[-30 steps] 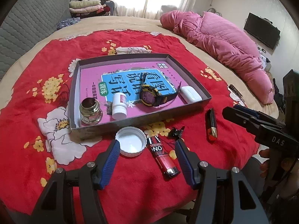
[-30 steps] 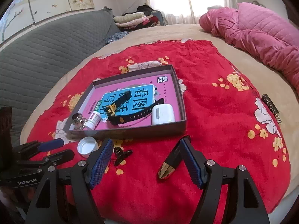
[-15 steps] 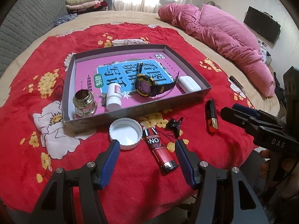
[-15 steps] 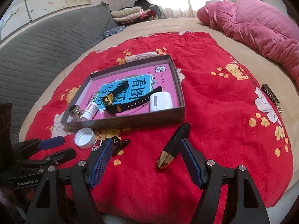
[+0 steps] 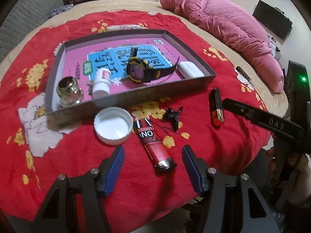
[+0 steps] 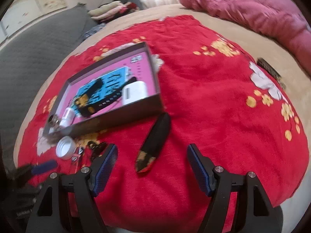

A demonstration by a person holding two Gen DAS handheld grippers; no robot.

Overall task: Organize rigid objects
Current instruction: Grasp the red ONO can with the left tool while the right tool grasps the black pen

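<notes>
Hovering Open Over the Scattered Items

Hovering above a red floral blanket (image 5: 194,44), left gripper (image 5: 153,151) spread wide with nothing between its blue pads, framing the near end of a red lighter (image 5: 153,145). Lying just left of the lighter's far end, mouth up, a white bottle cap (image 5: 112,125); just right of it, a small black binder clip (image 5: 173,114). Poised likewise, right gripper (image 6: 152,161) gaping and empty-handed, fingers either side of the near tip of a black-and-gold folding knife (image 6: 153,139), not touching it. Resting farther back on the blanket, a shallow grey box (image 5: 155,91), lined by a pink and blue booklet (image 5: 108,58). Sitting inside: a black and yellow wristwatch (image 5: 140,70) mid-tray, a white earbud case (image 5: 189,69) at the right wall, a white pill bottle (image 5: 101,83) on its side, and a small glass jar (image 5: 68,91) in the near left corner. Heaped beyond the blanket at right, a pink quilt (image 5: 223,17).
</notes>
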